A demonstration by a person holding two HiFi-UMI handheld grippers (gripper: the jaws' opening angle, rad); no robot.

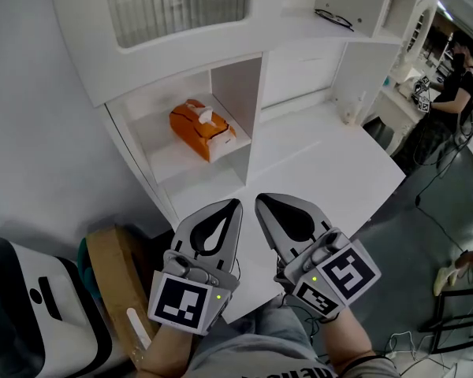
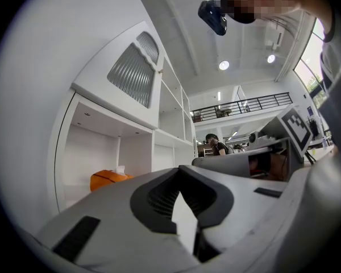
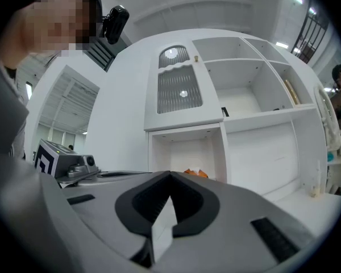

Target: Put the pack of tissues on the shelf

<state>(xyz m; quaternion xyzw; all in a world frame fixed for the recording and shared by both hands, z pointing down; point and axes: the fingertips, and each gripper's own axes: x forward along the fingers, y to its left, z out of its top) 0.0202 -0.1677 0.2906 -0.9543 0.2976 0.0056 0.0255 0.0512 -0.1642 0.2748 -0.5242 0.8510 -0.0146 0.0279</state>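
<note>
The orange pack of tissues (image 1: 201,129) lies in the open white shelf compartment (image 1: 181,164), a white tissue sticking out of its top. It also shows as the orange pack (image 2: 107,179) in the left gripper view, and just its top (image 3: 194,173) peeks over the jaws in the right gripper view. My left gripper (image 1: 233,205) and right gripper (image 1: 262,201) are held side by side near the desk's front edge, well short of the shelf. Both are shut with nothing in them. The left gripper (image 2: 180,172) and the right gripper (image 3: 170,176) point toward the compartment.
The white desk top (image 1: 331,160) stretches right of the compartment, with a small bottle (image 1: 349,113) by the wall unit. Glasses (image 1: 333,19) rest on an upper ledge. A cardboard box (image 1: 113,278) and a white appliance (image 1: 27,317) sit lower left. A person (image 1: 445,101) stands far right.
</note>
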